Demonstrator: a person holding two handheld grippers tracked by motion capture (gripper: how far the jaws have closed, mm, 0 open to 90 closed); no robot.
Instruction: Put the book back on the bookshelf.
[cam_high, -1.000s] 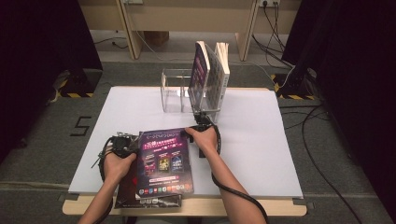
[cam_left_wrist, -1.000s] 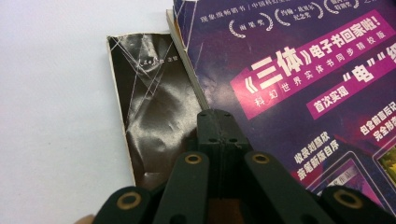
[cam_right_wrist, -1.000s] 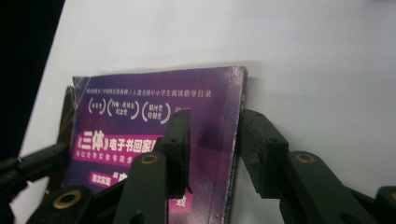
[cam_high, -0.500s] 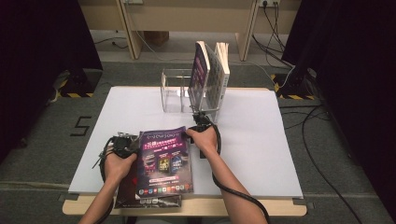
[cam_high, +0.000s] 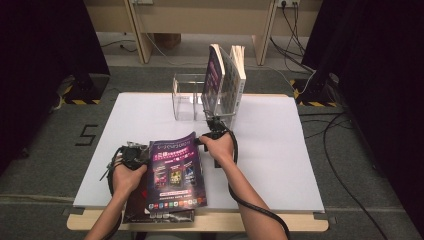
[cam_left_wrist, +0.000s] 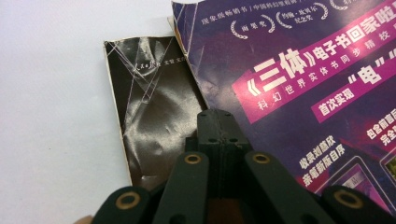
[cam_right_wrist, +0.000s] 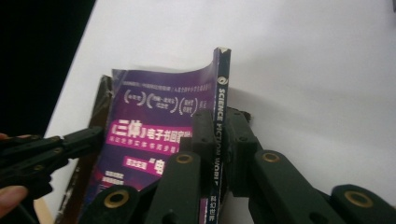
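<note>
A purple magazine (cam_high: 176, 170) lies at the table's near edge, partly on top of a dark magazine (cam_high: 134, 202). My right gripper (cam_high: 209, 139) is shut on the purple magazine's spine (cam_right_wrist: 219, 100); its jaws have just been closing, and the spine now stands between the pads with that edge raised off the table. My left gripper (cam_high: 134, 154) is shut, with its tips (cam_left_wrist: 219, 122) at the purple magazine's left edge (cam_left_wrist: 189, 70), over the dark magazine (cam_left_wrist: 154, 107). Whether it pinches the cover I cannot tell. The left gripper (cam_right_wrist: 88, 137) also shows in the right gripper view.
A clear acrylic rack (cam_high: 187, 97) stands at the far middle of the white table (cam_high: 280, 150), with two upright books (cam_high: 226, 80) in its right part. Cables trail over the floor on the right.
The right gripper's jaws have closed on the purple magazine's spine and lifted that edge slightly. The left hand has stayed where it was.
</note>
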